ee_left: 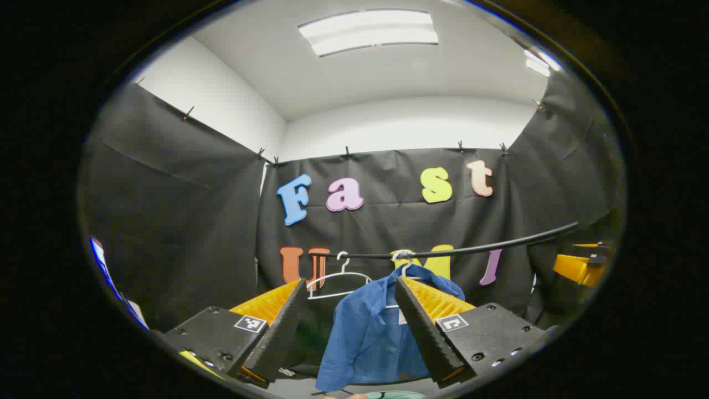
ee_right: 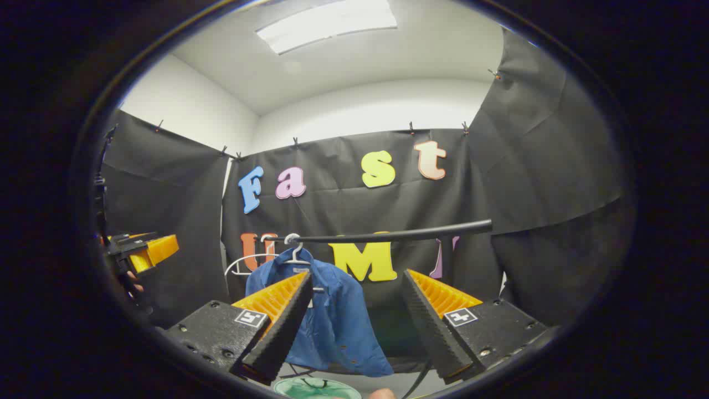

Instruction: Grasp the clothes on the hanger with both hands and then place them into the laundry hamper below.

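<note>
Left gripper view, blue shirt (ee_left: pixel 368 332) on rail (ee_left: pixel 471 248), spare hanger (ee_left: pixel 335 280) beside, both jaws wide open, empty.

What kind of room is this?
Probably a small indoor booth set up for laundry practice, not a real home. Black cloth is clipped up as walls, a blue shirt hangs from a rail beside an empty hanger, and a ceiling light glows above.

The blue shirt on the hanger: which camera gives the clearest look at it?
The left gripper view: the blue shirt hangs between the open left gripper. In the right gripper view the shirt sits off-centre, partly behind a finger.
</note>
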